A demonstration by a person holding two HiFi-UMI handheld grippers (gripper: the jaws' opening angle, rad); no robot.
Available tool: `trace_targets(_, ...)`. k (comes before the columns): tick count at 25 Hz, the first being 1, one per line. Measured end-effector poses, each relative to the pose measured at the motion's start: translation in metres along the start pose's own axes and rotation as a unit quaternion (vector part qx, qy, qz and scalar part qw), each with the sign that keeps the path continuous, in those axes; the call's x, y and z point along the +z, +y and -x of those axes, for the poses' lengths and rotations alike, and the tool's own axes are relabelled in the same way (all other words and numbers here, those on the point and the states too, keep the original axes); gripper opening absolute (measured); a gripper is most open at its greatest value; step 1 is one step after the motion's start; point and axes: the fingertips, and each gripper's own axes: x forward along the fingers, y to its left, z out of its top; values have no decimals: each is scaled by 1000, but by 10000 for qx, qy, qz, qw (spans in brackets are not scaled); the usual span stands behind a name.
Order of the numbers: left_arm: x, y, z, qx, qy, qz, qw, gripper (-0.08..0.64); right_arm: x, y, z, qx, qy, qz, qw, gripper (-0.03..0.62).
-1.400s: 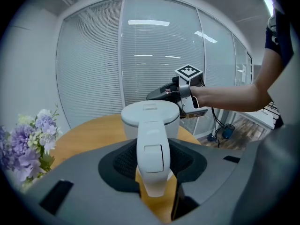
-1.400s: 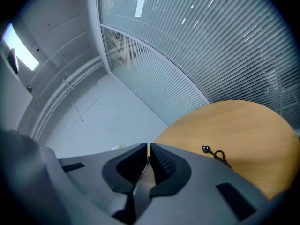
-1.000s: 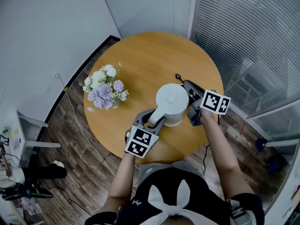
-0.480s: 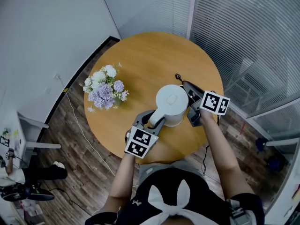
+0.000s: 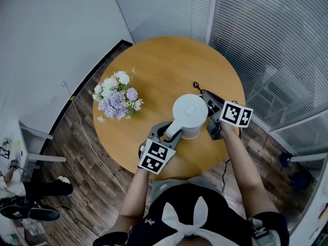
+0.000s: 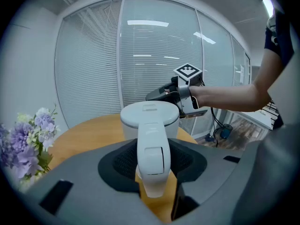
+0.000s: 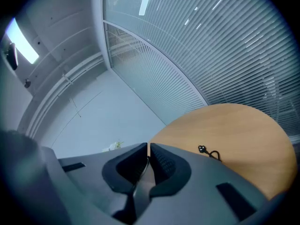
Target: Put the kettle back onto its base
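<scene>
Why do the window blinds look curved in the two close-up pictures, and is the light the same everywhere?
Left gripper view: the wide lens bows the blinds and blackens the corners; the kettle is sharp. Right gripper view: same bowing, plus a ceiling light glaring white at left. Head view: lines nearly straight, even light on the table.
</scene>
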Motion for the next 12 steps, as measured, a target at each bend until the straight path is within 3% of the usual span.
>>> trace_targets(12, -1, -2, -6, -55, 18, 35, 10000, 179, -2, -6, -1, -271, 146, 496, 9983, 32)
